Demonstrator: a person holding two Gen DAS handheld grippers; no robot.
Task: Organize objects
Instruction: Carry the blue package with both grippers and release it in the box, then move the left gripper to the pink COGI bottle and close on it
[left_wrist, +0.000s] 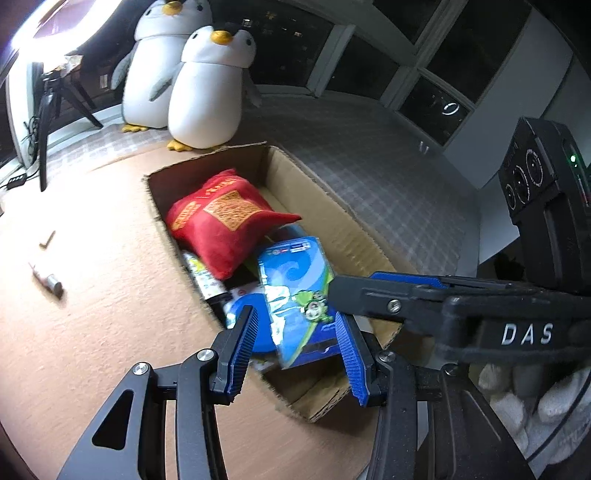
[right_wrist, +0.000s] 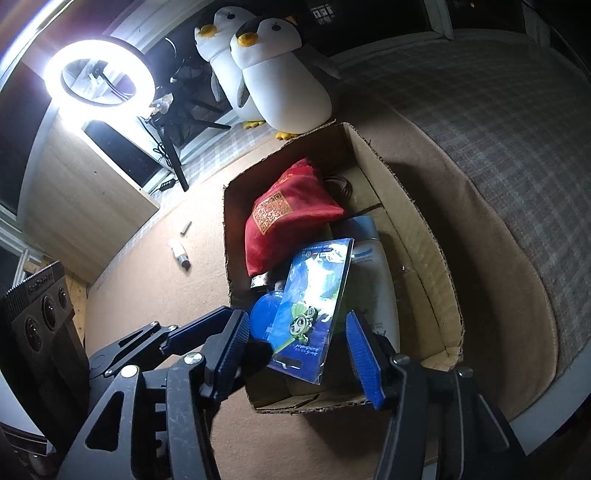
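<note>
Cardboard box (right_wrist: 424, 236) holds the blue packet (right_wrist: 314, 306), propped on a red pouch (right_wrist: 288, 214). Both grippers, left gripper (left_wrist: 295, 347) and right gripper (right_wrist: 299, 347), look released; packet could slide off the pile.

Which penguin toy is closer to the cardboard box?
The front penguin, the one showing its whole belly, stands right by the box. The other penguin sits behind it, farther away.

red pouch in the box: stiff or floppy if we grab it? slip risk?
The red pouch probably goes floppy: it looks like soft cloth, with a corner drooping over the things under it in the cardboard box. Likely light, since it sits puffed up on the pile. Slip seems unlikely; the fabric looks matte.
</note>
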